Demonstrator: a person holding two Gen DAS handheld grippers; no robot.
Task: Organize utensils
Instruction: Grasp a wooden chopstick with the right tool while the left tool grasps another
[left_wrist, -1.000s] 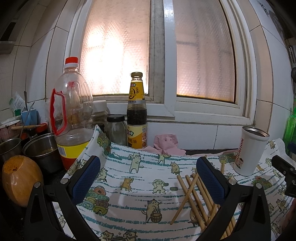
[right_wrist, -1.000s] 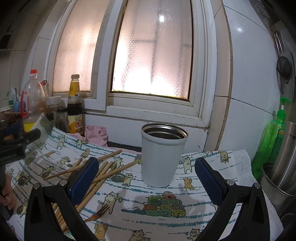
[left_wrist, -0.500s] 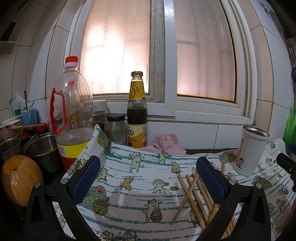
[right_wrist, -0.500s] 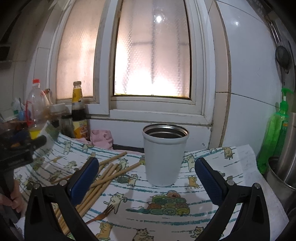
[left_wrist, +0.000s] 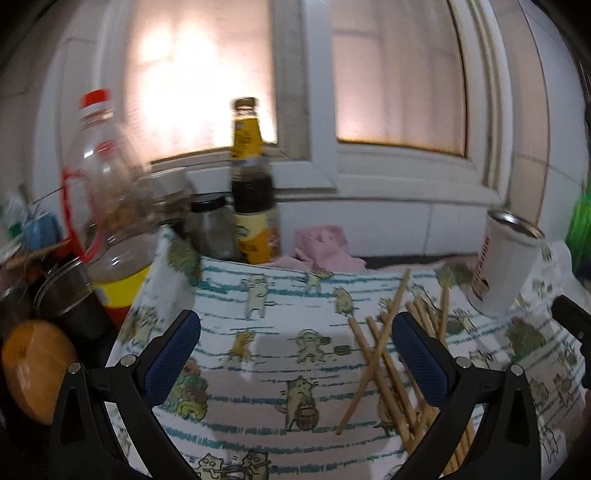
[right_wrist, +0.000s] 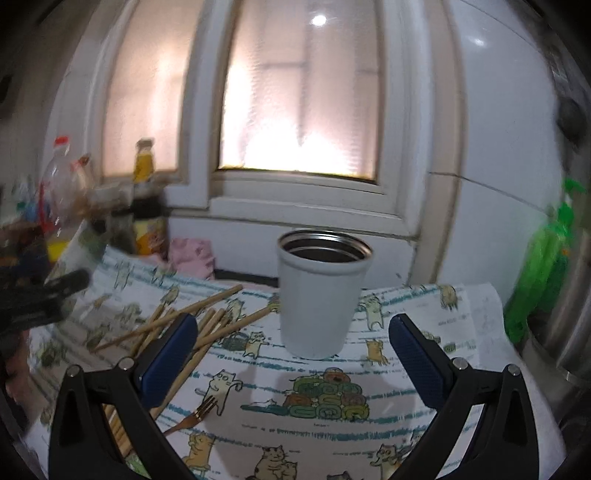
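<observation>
A big frosted window (right_wrist: 295, 96) was seen filling the back wall, with white tile around it. Below it, the counter was covered by a cartoon-cat printed cloth (right_wrist: 369, 435), and pretty much everything for the job was laid out on that.

On the left side a clear oil bottle (left_wrist: 107, 206) with a red cap was stood beside a dark sauce bottle (left_wrist: 253, 184), with a couple of jars tucked between and in front of them, all kinda blurred. A green soap bottle (right_wrist: 543, 266) was parked off at the far right against the tile. A pink rag (left_wrist: 325, 247) was bunched up by the wall behind the cloth.

The white cup (right_wrist: 321, 291) was stood upright on the cloth, open at the top, nothing visible inside it from the right wrist view. Just left of it, the chopsticks (left_wrist: 388, 354) were scattered in a loose criss-crossed pile flat on the cloth, one tip lying near the cup's base. A small fork (right_wrist: 195, 415) was laid on the cloth at the near edge of that pile.

The left gripper (left_wrist: 295, 354) was held wide apart over the cloth, nothing between its blue pads, its right finger overlapping the chopstick pile in the view. The right gripper (right_wrist: 291, 358) was likewise spread wide and empty, with the cup framed between its fingers but not touched.
</observation>
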